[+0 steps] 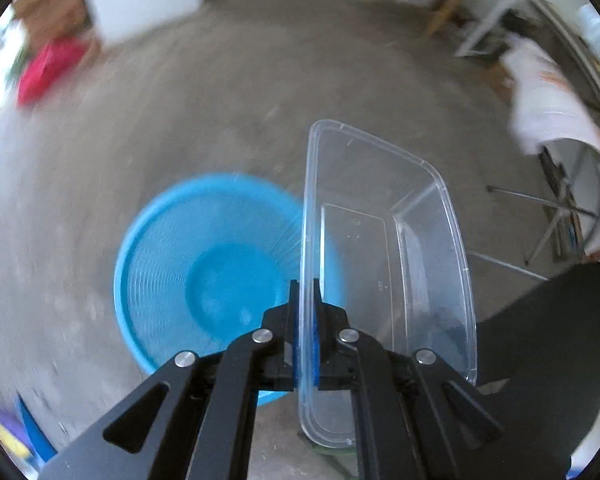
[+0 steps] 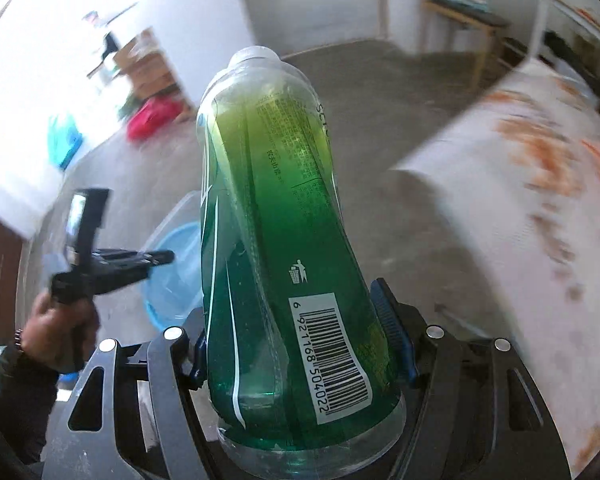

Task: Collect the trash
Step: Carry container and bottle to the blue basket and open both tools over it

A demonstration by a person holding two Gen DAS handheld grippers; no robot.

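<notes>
Grey concrete floor (image 1: 240, 92) below us, white orange-patterned cloth (image 2: 520, 208) to the right. Round blue plastic basket (image 1: 172, 276) sits just under the left gripper (image 1: 306, 320), which pinches the clear rectangular plastic container (image 1: 384, 264) by its wall. Right gripper (image 2: 300, 344) clamps the crushed green plastic bottle (image 2: 276, 220), cap pointing away.

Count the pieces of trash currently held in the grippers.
2. A clear rectangular plastic container is pinched by its wall in the left gripper; a crushed green-labelled plastic bottle is clamped in the right gripper.
</notes>
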